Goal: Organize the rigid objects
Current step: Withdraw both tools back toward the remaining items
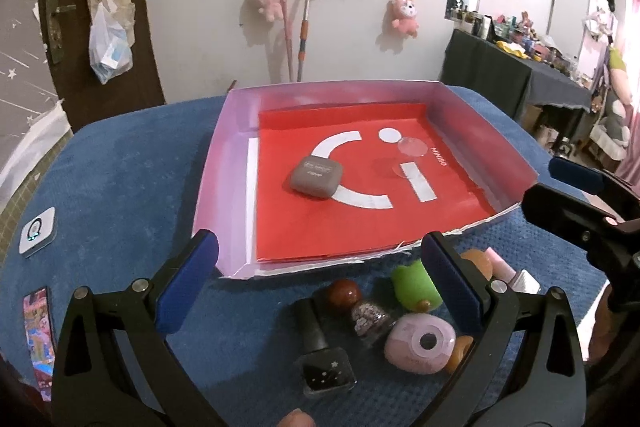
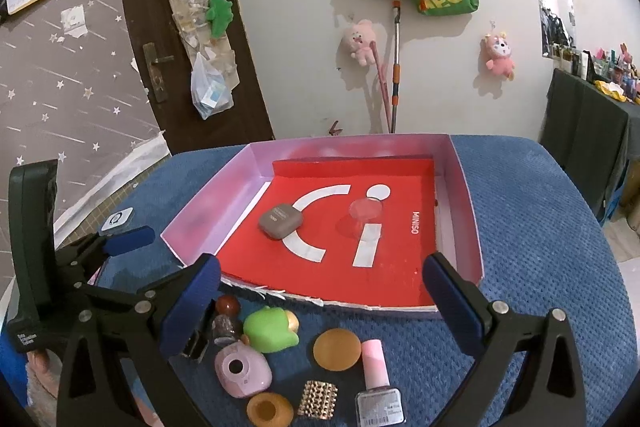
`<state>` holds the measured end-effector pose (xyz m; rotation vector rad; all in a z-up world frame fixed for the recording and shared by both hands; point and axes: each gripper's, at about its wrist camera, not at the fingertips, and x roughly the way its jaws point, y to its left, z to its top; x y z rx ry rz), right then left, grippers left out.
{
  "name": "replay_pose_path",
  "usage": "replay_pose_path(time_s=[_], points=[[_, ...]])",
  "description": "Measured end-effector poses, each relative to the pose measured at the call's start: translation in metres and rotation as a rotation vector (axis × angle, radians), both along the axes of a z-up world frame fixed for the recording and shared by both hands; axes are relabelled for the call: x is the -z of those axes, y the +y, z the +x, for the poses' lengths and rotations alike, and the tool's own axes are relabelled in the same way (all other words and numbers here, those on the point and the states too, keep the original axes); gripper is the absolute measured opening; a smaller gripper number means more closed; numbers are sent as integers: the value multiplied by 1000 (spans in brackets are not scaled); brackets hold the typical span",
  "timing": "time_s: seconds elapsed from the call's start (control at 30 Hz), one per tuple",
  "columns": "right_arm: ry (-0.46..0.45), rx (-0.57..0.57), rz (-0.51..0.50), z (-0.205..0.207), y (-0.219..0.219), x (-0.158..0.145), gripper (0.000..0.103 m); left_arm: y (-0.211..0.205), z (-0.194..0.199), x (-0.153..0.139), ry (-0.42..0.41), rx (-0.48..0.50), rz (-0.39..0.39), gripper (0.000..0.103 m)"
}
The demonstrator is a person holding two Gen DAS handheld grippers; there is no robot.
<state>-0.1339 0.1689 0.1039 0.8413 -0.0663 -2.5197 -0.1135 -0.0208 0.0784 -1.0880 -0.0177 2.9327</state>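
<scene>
Trinkets (image 2: 304, 367) lie partly hidden behind both tools (image 1: 320, 291) (image 2: 324, 303), spread wide, empty.

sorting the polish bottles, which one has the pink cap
The bottle with the pale label, lying at the right end of the cluster. The black-capped bottle and the small glitter bottle sit at the left end.

Surface (image 2: 540, 235) was blue, waffle-textured. Tray (image 2: 208, 203) had pale pink walls, red liner with white logo. Case (image 2: 279, 220) was taupe. Frog toy (image 2: 270, 329) lime green. Polish bottle (image 2: 376, 381) pink-capped. Cuff (image 2: 318, 399) gold, studded. Hand-held gripper (image 2: 324, 301) pads were blue, frame black.
</scene>
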Motion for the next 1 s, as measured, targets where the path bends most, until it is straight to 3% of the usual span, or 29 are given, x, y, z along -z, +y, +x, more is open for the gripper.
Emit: replay_pose_path(time_s=[0.53, 0.73, 1.0], points=[[-25, 13, 4, 16, 8, 13, 103, 1, 21, 10, -44, 23, 26, 103], [-29, 16, 43, 25, 6, 21, 103, -1, 29, 16, -71, 54, 80, 103], [-30, 18, 94, 39, 3, 32, 103, 3, 41, 25, -84, 63, 72, 103]])
